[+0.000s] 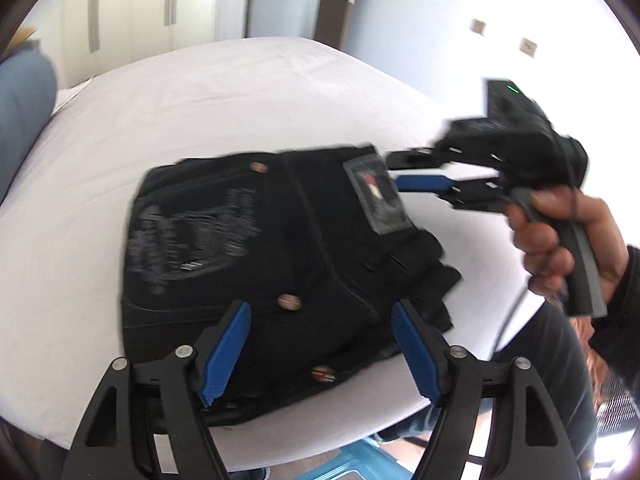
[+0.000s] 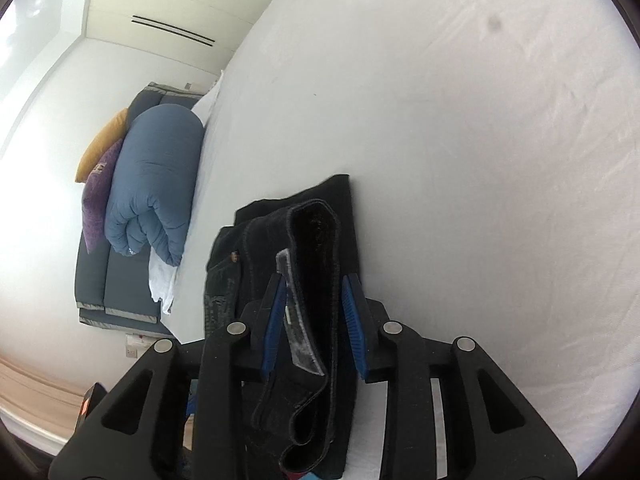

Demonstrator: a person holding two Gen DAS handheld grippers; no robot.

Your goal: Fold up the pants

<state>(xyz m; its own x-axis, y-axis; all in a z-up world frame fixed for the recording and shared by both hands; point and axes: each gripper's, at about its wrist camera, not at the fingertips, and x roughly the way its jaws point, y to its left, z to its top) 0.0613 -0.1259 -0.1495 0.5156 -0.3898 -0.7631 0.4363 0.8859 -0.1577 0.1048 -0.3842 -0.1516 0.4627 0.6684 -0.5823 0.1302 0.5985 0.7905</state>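
The black pants (image 1: pixel 256 256) lie folded in a compact stack on the white bed (image 1: pixel 200 92), with metal buttons and a grey waist label facing up. My left gripper (image 1: pixel 320 344) is open above the stack's near edge and holds nothing. My right gripper (image 1: pixel 394 170) shows in the left wrist view at the stack's right edge by the label, jaws apart. In the right wrist view my right gripper (image 2: pixel 314 320) is open, its blue pads either side of the pants' waistband (image 2: pixel 316 264) without pinching it.
A rolled blue duvet (image 2: pixel 152 184) with purple and yellow cushions lies on a grey mattress beside the bed. White wardrobes and a door stand behind. A blue stool (image 1: pixel 360 460) is under the bed's near edge. The person's hand (image 1: pixel 560 248) holds the right gripper.
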